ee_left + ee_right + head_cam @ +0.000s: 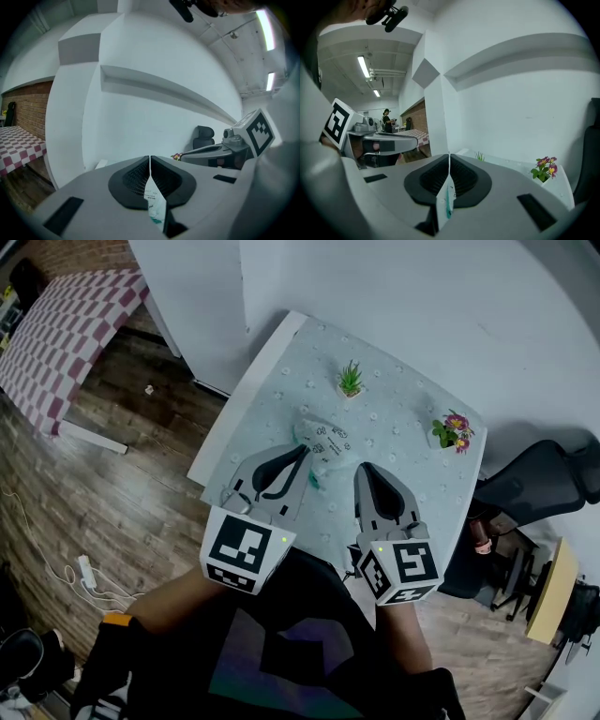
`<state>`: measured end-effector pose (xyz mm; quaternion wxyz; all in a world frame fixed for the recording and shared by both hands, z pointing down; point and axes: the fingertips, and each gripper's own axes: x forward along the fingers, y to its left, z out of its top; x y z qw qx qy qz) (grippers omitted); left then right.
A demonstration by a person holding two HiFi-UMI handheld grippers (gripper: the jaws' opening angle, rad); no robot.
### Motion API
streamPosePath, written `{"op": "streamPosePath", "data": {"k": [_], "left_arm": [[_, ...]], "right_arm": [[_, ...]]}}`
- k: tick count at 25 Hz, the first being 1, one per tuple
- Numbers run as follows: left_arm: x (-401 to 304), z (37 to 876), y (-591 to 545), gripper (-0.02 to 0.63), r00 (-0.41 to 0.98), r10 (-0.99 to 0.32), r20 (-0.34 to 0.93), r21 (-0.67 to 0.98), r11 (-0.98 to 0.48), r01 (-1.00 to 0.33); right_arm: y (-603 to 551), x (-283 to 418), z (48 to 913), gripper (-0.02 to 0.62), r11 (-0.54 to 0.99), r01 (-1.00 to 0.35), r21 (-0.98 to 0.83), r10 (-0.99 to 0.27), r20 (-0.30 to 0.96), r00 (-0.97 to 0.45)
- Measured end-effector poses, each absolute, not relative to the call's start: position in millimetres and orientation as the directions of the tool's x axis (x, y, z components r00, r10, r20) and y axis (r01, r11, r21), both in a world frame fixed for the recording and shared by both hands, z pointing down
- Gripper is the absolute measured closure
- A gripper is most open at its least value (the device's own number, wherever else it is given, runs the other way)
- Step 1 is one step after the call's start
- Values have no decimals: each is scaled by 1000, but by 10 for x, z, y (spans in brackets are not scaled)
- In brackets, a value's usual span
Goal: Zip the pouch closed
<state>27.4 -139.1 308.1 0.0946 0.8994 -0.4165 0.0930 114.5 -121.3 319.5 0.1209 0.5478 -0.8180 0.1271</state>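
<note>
The pouch (323,439) is small and white, with dark print and a teal strip, and it hangs in the air above the table between my two grippers. My left gripper (302,452) is shut on its left edge. In the left gripper view, the jaws (150,161) pinch a flap of the pouch (154,202). My right gripper (364,468) is shut on the right edge. In the right gripper view, a thin slice of the pouch (444,199) with its teal line sits between the jaws (449,159). Both grippers point nearly level. The zipper slider is hidden.
The table (403,474) has a pale green dotted cloth. On it stand a small green plant (350,381) at the back and a pot of pink flowers (453,432) at the right. A black office chair (539,484) is to the right. White walls are close behind.
</note>
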Motion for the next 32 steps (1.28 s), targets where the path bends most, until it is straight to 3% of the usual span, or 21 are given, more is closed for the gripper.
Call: {"op": "streamPosePath", "data": {"k": [12,32], "left_arm": [[317,2753,-1181,592,658,-726,197,65,-660,-748],[352,2865,-1182,594,652,-727,215,52,-659,-751]], "right_arm": [[-1065,894,2727,578,395,-914,-90,-892,201,-405],[-1050,956,2884,581,360,-928,-91,-902,220,-371]]}}
